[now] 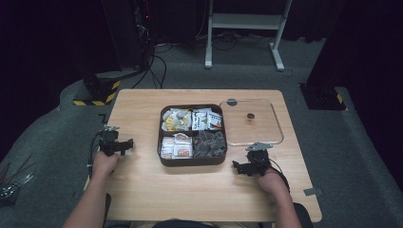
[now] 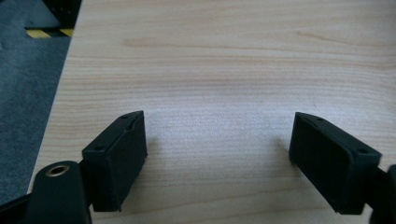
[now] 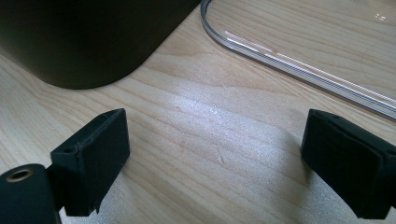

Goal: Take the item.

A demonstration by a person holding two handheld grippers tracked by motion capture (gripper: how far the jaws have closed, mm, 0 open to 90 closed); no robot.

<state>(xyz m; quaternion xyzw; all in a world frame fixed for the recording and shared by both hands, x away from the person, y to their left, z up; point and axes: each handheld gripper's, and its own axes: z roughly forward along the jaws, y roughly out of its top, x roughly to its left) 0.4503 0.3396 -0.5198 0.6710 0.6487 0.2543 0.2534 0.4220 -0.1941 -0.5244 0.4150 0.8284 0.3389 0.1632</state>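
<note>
high view: left hand-held gripper (image 1: 124, 143) at 9 o'clock, right hand-held gripper (image 1: 243, 166) at 5 o'clock of snack box (image 1: 192, 160), lid (image 1: 278, 124) off at its 3.
left gripper view: jaws wide, empty, bare bench (image 2: 224, 70).
right gripper view: gaping, holding nothing; careless reach could clip lid rim (image 3: 299, 65), slide it.

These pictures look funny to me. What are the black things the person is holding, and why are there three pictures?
A person sits at a wooden table and holds a pinching tool in each hand. One is the left gripper, the other the right gripper. The big picture comes from a camera up high. The other two come from small cameras riding on each gripper, so you see its two black jaws from close up. Both grippers are open and hold nothing. On the table sits a dark snack box with four sections full of wrapped snacks. Beside it lies its clear lid.
</note>
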